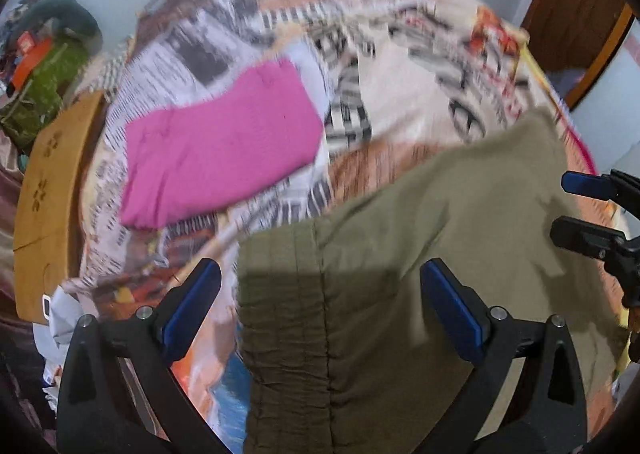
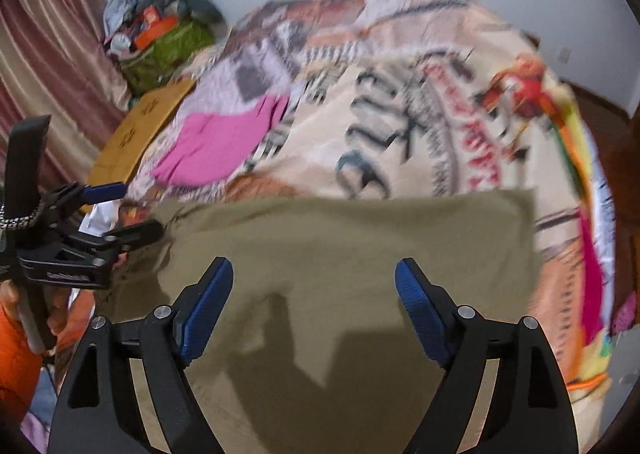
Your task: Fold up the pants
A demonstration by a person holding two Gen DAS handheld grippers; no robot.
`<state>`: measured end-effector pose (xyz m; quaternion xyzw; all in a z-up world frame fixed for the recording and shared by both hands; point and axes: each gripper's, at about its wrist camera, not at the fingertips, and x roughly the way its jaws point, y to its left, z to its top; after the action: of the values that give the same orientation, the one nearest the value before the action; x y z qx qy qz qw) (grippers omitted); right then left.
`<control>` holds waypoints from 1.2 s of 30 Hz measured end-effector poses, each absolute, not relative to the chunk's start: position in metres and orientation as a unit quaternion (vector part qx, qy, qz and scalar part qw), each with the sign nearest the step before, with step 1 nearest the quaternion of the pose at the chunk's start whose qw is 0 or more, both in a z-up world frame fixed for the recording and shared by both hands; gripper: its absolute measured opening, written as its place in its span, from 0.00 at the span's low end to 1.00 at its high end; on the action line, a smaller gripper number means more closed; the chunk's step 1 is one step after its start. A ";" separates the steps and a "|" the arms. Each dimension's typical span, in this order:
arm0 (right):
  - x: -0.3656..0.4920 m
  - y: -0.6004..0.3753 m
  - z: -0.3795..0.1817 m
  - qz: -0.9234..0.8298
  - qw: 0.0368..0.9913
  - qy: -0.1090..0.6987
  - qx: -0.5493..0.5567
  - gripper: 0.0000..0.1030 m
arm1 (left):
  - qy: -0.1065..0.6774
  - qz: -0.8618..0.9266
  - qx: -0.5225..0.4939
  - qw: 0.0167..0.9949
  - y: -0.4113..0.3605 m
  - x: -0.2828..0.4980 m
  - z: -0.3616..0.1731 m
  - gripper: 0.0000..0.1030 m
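Olive-green pants [image 1: 400,274] lie folded on the patterned bedspread [image 1: 400,85], their elastic waistband at the near left in the left wrist view. They also show in the right wrist view [image 2: 340,254] as a flat rectangle. My left gripper [image 1: 320,274] is open and empty just above the waistband end; it also shows in the right wrist view [image 2: 124,209] at the pants' left edge. My right gripper [image 2: 314,274] is open and empty over the pants' middle; it also shows in the left wrist view [image 1: 560,205] at their right side.
A folded pink garment [image 1: 220,145] lies on the bedspread beyond the pants. A tan cardboard board [image 1: 44,205] rests at the bed's left edge. A green bag with clutter [image 2: 168,49] sits at the far left by a curtain [image 2: 44,65]. A wooden door [image 1: 576,13] stands at right.
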<state>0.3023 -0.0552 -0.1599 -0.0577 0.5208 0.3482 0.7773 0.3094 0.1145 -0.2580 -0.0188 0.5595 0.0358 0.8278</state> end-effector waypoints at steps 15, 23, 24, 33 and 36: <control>0.270 -0.045 -0.202 0.353 0.727 0.580 -0.104 0.79 | 0.567 0.044 -0.013 0.822 0.105 0.273 -0.273 0.99; 0.243 -0.059 -0.188 0.328 0.755 0.555 -0.120 0.79 | 0.546 0.058 0.015 0.836 0.093 0.246 -0.254 0.99; 0.240 -0.061 -0.186 0.326 0.757 0.553 -0.121 0.79 | 0.543 0.059 0.016 0.837 0.092 0.241 -0.252 0.99; 0.200 -0.083 -0.173 0.316 0.774 0.533 -0.128 0.80 | 0.535 0.067 0.012 0.842 0.087 0.211 -0.242 0.99; 0.194 -0.089 -0.172 0.309 0.779 0.532 -0.118 0.80 | 0.534 0.068 0.010 0.843 0.087 0.199 -0.241 0.99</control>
<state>0.1943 -0.0892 -0.1725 -0.1179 0.5321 0.3095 0.7792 0.1995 0.0867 -0.2410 0.0102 0.5343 0.0676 0.8426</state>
